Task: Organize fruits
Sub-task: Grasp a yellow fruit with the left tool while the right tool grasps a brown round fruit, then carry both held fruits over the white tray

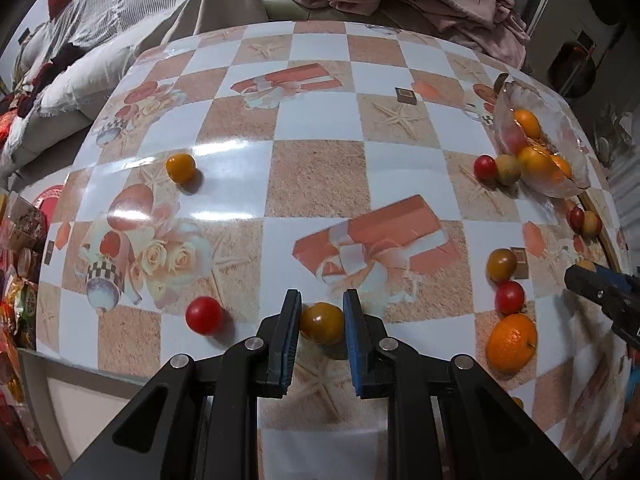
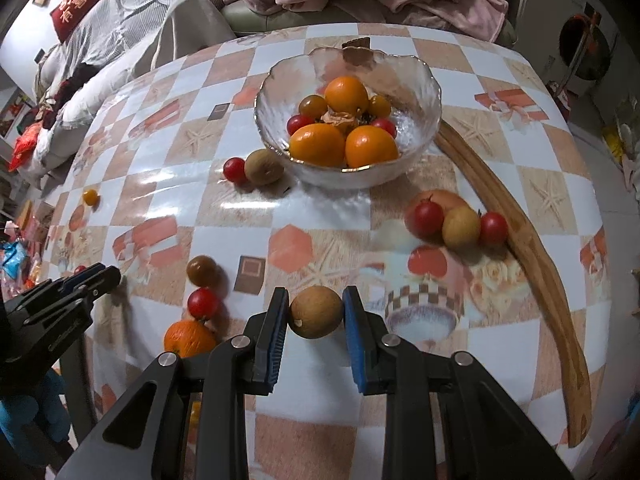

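Two grips: left gripper point(image 1: 322, 304) fingers clamp brownish tomato point(image 1: 322, 322); right gripper point(image 2: 316, 302) fingers clamp longan point(image 2: 316, 311). Cushion writing unreadable.

The table point(image 1: 320, 176) lies bare across the middle; fruit crowds the near edge beside the orange point(image 2: 188, 338); the bowl point(image 2: 416, 164) and wooden strip point(image 2: 532, 248) block the far right.

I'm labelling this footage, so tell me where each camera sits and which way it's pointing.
Left wrist: on the left gripper, looking steeply down over the table; its jaws pinch an amber tomato; the right gripper's tip shows at right.
Right wrist: on the right gripper, angled down toward the bowl; its jaws pinch a brown fruit; the left gripper shows at left.
Shared: table, bowl, orange, and the red tomato beside it.
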Tool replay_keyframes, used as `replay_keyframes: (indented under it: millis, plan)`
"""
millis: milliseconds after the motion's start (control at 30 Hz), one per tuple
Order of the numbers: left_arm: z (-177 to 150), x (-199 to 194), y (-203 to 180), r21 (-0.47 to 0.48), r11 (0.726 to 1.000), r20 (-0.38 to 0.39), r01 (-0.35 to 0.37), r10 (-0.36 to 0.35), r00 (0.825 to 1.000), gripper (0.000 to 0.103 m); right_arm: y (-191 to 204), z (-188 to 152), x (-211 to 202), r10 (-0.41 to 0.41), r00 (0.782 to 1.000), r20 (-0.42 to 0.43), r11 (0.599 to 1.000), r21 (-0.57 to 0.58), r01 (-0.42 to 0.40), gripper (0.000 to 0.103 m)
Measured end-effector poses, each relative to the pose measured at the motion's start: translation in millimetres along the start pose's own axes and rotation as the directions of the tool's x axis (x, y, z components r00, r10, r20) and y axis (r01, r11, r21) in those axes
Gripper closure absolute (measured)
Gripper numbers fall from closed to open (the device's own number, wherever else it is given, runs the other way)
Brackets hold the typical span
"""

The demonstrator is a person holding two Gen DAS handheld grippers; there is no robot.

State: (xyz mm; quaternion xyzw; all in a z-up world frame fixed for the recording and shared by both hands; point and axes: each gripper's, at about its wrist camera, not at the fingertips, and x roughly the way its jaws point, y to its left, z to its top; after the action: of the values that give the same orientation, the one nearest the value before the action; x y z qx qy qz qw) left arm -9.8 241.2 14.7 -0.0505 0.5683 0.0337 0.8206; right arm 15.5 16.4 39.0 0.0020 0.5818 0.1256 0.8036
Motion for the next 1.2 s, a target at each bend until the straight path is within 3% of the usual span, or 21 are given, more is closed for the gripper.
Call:
replay_keyframes:
  millis: [533, 900, 1200]
  plan:
    - [-34, -74, 5, -0.028, 0.998, 0.053, 0.060, -0.058, 0.997, 0.080, 24, -29, -41, 0.037, 0.999, -0.020, 0.998, -0.055, -0.038, 0.073]
    - [-90, -123, 56, -0.134, 0.991, 0.074, 0.022, -0.012, 0.997, 0.080, 78, -49, -63, 0.092, 0.995, -0.032, 0.984, -0.153, -0.096, 0.073]
    - [-146, -139, 106, -0.249, 0.968, 0.031, -0.039, 0.048, 0.998, 0.080, 147, -68, -64, 0.154, 0.985, -0.079, 0.948, -0.268, -0.170, 0.073]
